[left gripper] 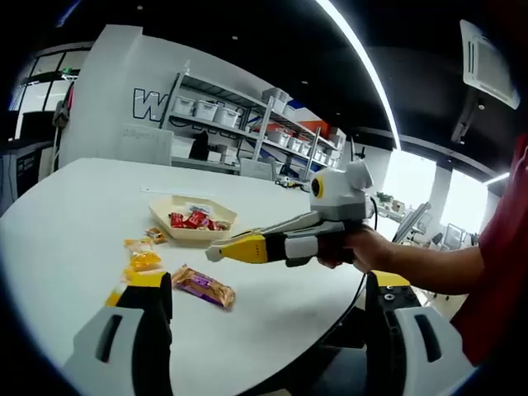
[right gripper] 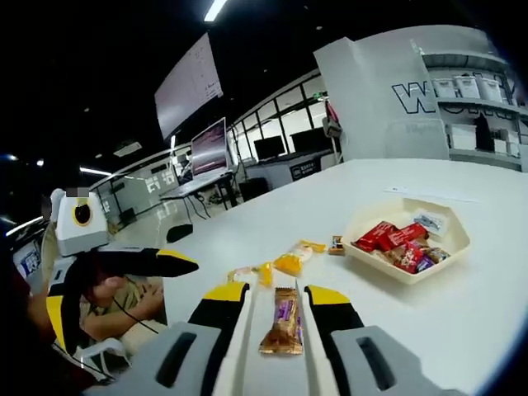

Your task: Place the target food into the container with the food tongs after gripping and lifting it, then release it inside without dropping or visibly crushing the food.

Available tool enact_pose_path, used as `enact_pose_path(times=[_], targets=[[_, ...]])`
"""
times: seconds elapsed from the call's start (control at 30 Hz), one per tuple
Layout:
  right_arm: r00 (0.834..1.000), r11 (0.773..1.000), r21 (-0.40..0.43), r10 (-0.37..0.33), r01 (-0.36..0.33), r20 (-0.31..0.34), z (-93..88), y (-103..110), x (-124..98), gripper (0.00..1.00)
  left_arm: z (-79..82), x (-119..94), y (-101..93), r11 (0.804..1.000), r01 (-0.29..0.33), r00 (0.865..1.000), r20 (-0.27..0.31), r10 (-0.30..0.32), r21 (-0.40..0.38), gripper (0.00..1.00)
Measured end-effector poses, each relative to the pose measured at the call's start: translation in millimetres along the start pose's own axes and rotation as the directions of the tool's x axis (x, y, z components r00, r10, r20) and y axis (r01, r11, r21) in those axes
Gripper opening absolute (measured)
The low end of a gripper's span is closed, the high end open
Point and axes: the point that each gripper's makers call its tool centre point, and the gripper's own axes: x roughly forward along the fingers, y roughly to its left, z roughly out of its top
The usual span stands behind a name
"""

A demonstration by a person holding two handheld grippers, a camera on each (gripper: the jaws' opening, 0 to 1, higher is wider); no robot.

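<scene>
A brown and purple snack packet (right gripper: 283,323) lies flat on the white table, between the jaws of my right gripper (right gripper: 276,293), which stands open over it. In the left gripper view the right gripper (left gripper: 213,252), held by a hand, hovers just above the same packet (left gripper: 204,286). A cream hexagonal tray (right gripper: 450,252) holding several red packets (right gripper: 388,235) sits a little beyond. My left gripper (left gripper: 266,280) is wide open at the table's near edge with nothing in it. One of its fingers (right gripper: 165,262) shows at the left of the right gripper view.
Yellow snack packets (left gripper: 142,256) and a small brown one (left gripper: 155,234) lie between the packet and the tray (left gripper: 165,206). The round white table (left gripper: 74,206) spreads far and left. Shelving with bins (left gripper: 239,115) stands behind. A laptop (right gripper: 209,148) sits on a far desk.
</scene>
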Motion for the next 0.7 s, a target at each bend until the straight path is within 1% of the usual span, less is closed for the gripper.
enact_pose_path(times=[0.03, 0.1, 0.17, 0.2, 0.23, 0.3, 0.33, 0.4, 0.43, 0.5, 0.53, 0.6, 0.67, 0.7], targets=[[1.0, 1.0, -0.005, 0.02, -0.02, -0.001, -0.7, 5, 1, 0.21, -0.2, 0, 0.3, 1.0, 0.0, 1.0, -0.001, 0.0, 0.0, 0.95], [1.0, 0.999, -0.02, 0.026, -0.026, 0.003, -1.0, 11, 2, 0.21, -0.2, 3, -1.6, 1.0, 0.012, 1.0, -0.003, -0.012, -0.001, 0.95], [0.996, 0.996, -0.008, 0.085, -0.085, 0.013, 1.4, 23, 3, 0.21, 1.4, 9, -7.5, 0.999, 0.048, 0.999, -0.007, -0.048, 0.007, 0.94], [0.991, 0.992, -0.009, 0.124, -0.124, 0.039, 6.0, 31, 1, 0.21, 2.5, 12, -8.5, 0.998, 0.056, 0.998, -0.009, -0.056, 0.007, 0.94], [0.987, 0.988, -0.012, 0.151, -0.151, 0.048, 8.1, 37, 0, 0.21, 3.7, 15, -8.4, 0.998, 0.057, 0.998, -0.01, -0.057, 0.007, 0.94], [0.986, 0.988, -0.015, 0.153, -0.152, 0.069, 13.3, 40, -4, 0.22, 6.3, 19, -8.5, 0.998, 0.059, 0.998, -0.006, -0.059, 0.009, 0.94], [0.985, 0.987, -0.011, 0.158, -0.158, 0.068, 14.0, 40, -5, 0.22, 7.4, 19, -10.1, 0.998, 0.063, 0.998, -0.006, -0.063, 0.009, 0.94], [0.985, 0.987, -0.007, 0.163, -0.163, 0.056, 12.7, 40, -6, 0.22, 10.6, 20, -14.9, 0.997, 0.078, 0.997, 0.006, -0.078, 0.012, 0.94], [0.988, 0.989, -0.007, 0.15, -0.15, 0.037, 9.4, 36, -6, 0.21, 11.7, 20, -17.5, 0.996, 0.085, 0.996, 0.01, -0.085, 0.012, 0.94], [0.989, 0.99, -0.007, 0.144, -0.144, 0.03, 7.0, 33, -8, 0.21, 12.2, 19, -22.8, 0.995, 0.094, 0.995, 0.011, -0.095, 0.023, 0.94], [0.989, 0.989, 0.006, 0.147, -0.148, 0.03, 7.1, 33, -9, 0.22, 11.5, 19, -24.5, 0.995, 0.095, 0.995, 0.009, -0.096, 0.034, 0.93], [0.984, 0.984, 0.028, 0.172, -0.173, 0.054, 11.2, 37, -11, 0.21, 6.8, 21, -26.7, 0.994, 0.101, 0.995, -0.01, -0.101, 0.039, 0.93], [0.987, 0.987, 0.016, 0.159, -0.159, 0.036, 7.6, 35, -9, 0.22, 3.5, 23, -28.8, 0.994, 0.107, 0.994, -0.025, -0.106, 0.039, 0.99], [0.987, 0.988, 0.016, 0.156, -0.157, 0.03, 6.5, 35, -7, 0.22, 2.6, 24, -28.9, 0.994, 0.106, 0.994, -0.033, -0.105, 0.037, 0.99]])
